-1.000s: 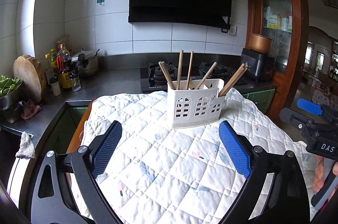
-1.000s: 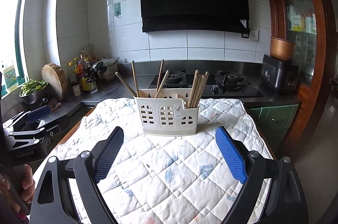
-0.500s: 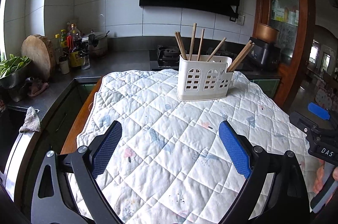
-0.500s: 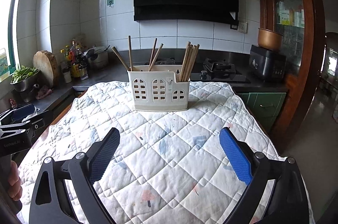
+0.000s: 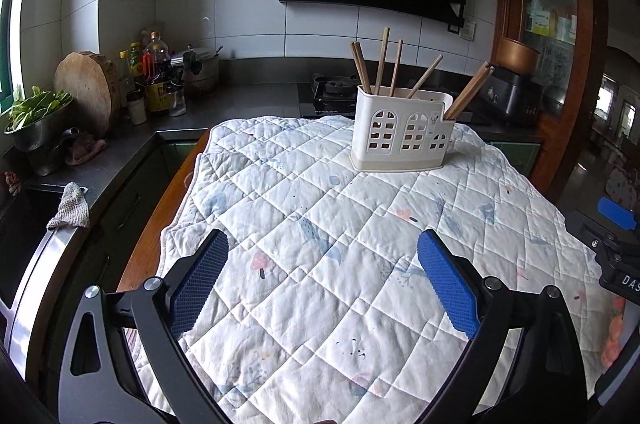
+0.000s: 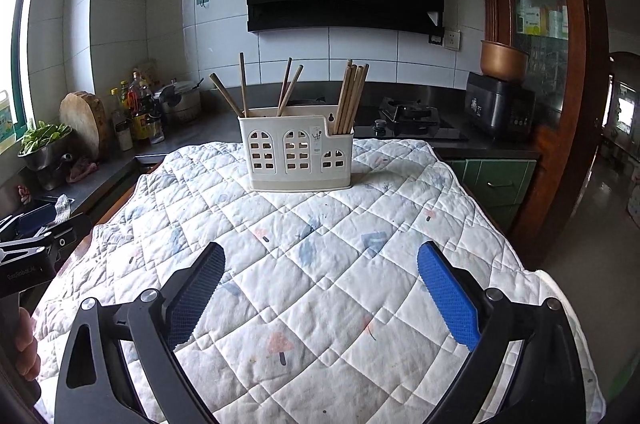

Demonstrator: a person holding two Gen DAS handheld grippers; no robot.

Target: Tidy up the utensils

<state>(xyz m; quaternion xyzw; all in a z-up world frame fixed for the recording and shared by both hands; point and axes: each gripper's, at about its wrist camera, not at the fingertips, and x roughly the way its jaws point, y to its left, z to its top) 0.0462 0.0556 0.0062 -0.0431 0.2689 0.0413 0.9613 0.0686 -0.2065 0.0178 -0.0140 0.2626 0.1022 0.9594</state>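
Note:
A white plastic utensil holder (image 5: 401, 132) with arched cut-outs stands at the far end of a quilted white cloth (image 5: 320, 256) on the table; it also shows in the right wrist view (image 6: 296, 152). Several wooden chopsticks (image 5: 382, 66) stand in its compartments, with a tight bunch (image 6: 352, 96) in the right compartment. My left gripper (image 5: 322, 284) is open and empty, well short of the holder. My right gripper (image 6: 320, 292) is open and empty, also well back from it.
A dark L-shaped counter runs behind and to the left with bottles (image 5: 154, 80), a round wooden board (image 5: 86, 92), a bowl of greens (image 5: 34, 112) and a gas hob (image 6: 408, 114). A wooden cabinet (image 6: 540, 24) stands on the right. The table's left edge (image 5: 160, 212) is bare wood.
Both grippers have pulled back from the holder, which now looks smaller and farther away. More quilted cloth shows in front of them. Both stay open and empty.

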